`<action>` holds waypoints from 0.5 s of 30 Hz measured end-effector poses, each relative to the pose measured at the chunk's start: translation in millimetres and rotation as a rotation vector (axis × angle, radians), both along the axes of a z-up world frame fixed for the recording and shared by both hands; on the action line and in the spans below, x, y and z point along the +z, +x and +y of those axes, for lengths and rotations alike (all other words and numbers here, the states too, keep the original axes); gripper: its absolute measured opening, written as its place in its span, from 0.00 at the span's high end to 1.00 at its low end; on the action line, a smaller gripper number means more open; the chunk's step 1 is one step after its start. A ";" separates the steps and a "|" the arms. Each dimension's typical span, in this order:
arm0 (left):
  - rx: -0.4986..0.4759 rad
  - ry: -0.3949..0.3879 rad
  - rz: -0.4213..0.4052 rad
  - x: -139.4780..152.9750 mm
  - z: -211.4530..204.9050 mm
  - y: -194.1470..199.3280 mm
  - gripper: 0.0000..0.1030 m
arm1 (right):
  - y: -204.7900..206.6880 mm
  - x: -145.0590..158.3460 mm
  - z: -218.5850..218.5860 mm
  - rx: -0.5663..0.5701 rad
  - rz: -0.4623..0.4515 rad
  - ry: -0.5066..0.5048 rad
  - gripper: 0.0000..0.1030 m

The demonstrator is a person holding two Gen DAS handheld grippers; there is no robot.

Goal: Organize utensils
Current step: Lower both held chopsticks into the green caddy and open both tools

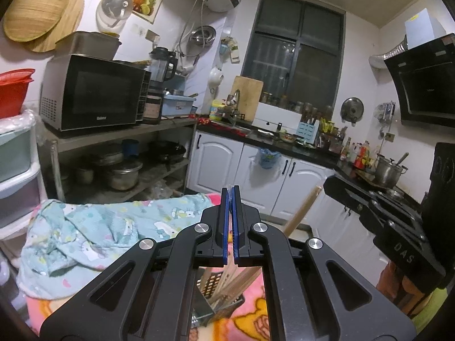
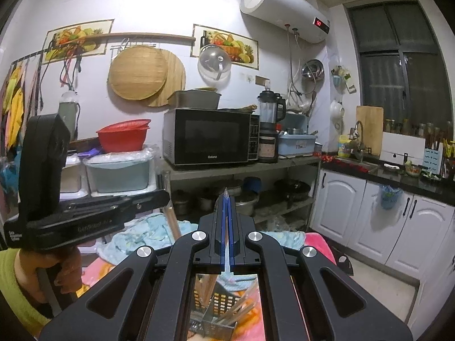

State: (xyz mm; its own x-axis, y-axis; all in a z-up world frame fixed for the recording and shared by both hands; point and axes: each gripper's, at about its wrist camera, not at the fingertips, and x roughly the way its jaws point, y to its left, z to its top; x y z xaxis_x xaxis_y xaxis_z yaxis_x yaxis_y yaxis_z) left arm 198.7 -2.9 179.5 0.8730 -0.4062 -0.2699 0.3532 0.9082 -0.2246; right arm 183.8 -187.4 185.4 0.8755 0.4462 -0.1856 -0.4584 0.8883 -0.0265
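Note:
A perforated metal utensil holder (image 1: 219, 292) (image 2: 216, 304) stands on a pink blanket, low in both wrist views, seen through each gripper's frame. Several wooden chopsticks (image 1: 236, 278) (image 2: 241, 309) lean inside it. A thicker wooden handle (image 1: 301, 213) (image 2: 173, 221) rises from it between the two grippers. My left gripper (image 1: 231, 190) is shut above the holder, blue pads together with nothing held. My right gripper (image 2: 226, 196) is shut too, with only a thin pale sliver between its pads. Each gripper shows in the other's view, left (image 2: 167, 196) and right (image 1: 325, 186).
A crumpled light-blue patterned cloth (image 1: 99, 227) lies on the pink blanket (image 1: 250, 312) beyond the holder. Behind it a metal rack (image 2: 241, 170) carries a microwave (image 2: 210, 136) and pots. White cabinets (image 2: 341, 204) line the right. A hand (image 2: 65, 267) grips the left tool.

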 end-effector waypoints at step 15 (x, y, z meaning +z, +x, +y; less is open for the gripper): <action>0.013 0.035 0.031 -25.1 0.9 14.7 0.99 | 32.7 -30.1 2.9 -0.015 0.092 -0.018 0.98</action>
State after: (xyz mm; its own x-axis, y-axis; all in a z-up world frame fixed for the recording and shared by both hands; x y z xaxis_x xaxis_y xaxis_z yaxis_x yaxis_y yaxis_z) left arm 213.4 -2.0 154.5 0.8693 -0.3847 -0.3105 0.3347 0.9202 -0.2030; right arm 216.6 -184.5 155.3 0.8610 0.4287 -0.2735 -0.4460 0.8950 -0.0011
